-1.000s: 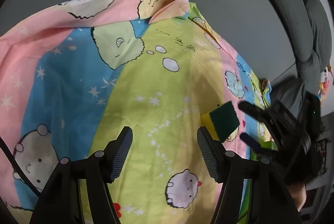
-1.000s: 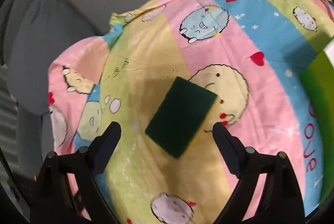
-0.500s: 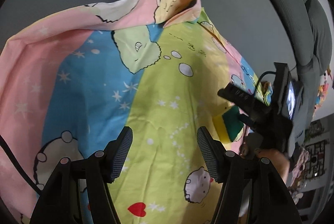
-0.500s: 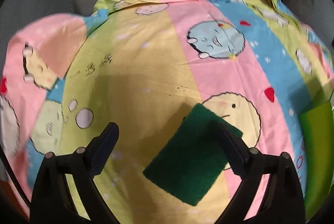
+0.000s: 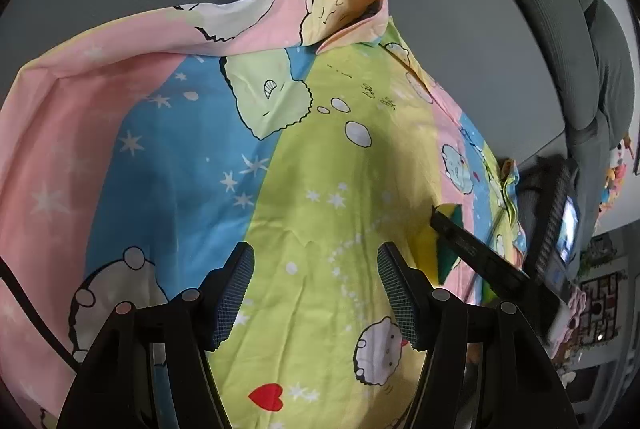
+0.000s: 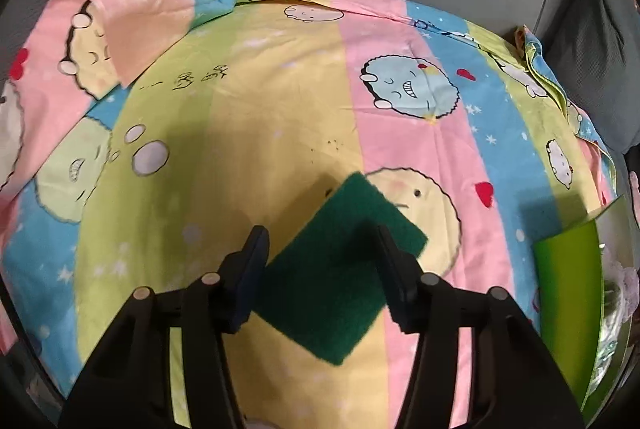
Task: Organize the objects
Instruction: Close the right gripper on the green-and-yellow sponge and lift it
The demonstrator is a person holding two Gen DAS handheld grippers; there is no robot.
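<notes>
Sponge (image 6: 340,265), dark green side up, lies on the cartoon-print sheet (image 6: 280,109) between the right gripper (image 6: 320,269) fingers, whose jaws are closing around it; whether the pads already press it is unclear. A green container (image 6: 568,289) sits at three o'clock. The left gripper (image 5: 316,293) hovers partly open and empty above the sheet, the sponge at its three o'clock.

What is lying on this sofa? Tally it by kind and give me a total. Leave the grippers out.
Green scouring sponge: 1
Cartoon-print striped sheet: 1
Lime-green item at the right edge, partly out of frame: 1
Total: 3
</notes>
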